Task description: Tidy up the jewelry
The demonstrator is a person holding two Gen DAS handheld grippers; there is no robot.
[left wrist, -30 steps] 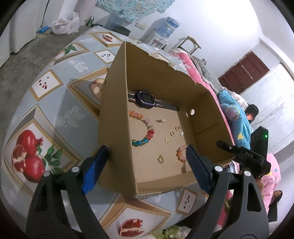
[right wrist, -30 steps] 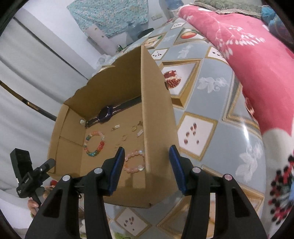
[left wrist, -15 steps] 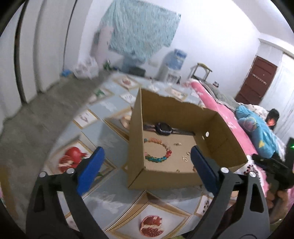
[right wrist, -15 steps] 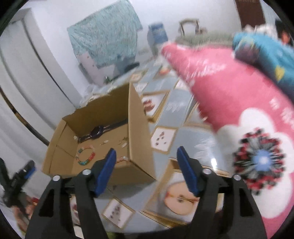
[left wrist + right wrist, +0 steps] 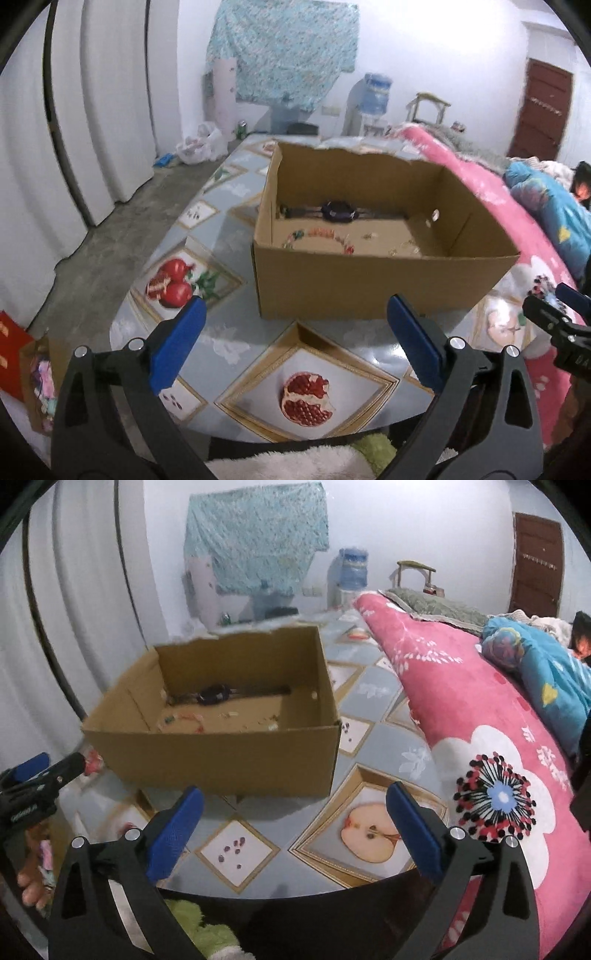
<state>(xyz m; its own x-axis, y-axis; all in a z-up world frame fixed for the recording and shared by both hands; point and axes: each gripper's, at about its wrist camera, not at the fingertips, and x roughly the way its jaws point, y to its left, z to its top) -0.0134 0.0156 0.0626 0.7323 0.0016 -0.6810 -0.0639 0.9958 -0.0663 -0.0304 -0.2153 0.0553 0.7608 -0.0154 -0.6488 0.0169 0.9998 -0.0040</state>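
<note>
- Little risk is judged to remain to the jewellery itself, since every piece is seen lying loose on the floor of the open brown cardboard box (image 5: 369, 288), which stands on the pale blue fruit-patterned tablecloth (image 5: 229, 343) near the table's front edge.
- A knock against the box's near wall by either tool is judged the likeliest fault, because the light box could slide and the small pieces inside would be scattered.
- The dark wristwatch with its black strap (image 5: 338, 211) is laid flat along the far wall; in front of it a bracelet of multicoloured round beads (image 5: 321, 236) is curved on the floor.
- Small gold-coloured pieces (image 5: 400, 248) are scattered to the right of the bracelet; their exact kind cannot be told through the blur.
- The left gripper (image 5: 295, 332) is held in front of the box, apart from it, its blue-padded jaws spread to nearly their widest with nothing between them.
- The right gripper (image 5: 295, 816) is likewise held short of the box, its jaws opening wide and empty.
- A pink flowered blanket (image 5: 480, 738) is heaped just beside the box on the right, where a dropped piece could be lost in the folds.
</note>
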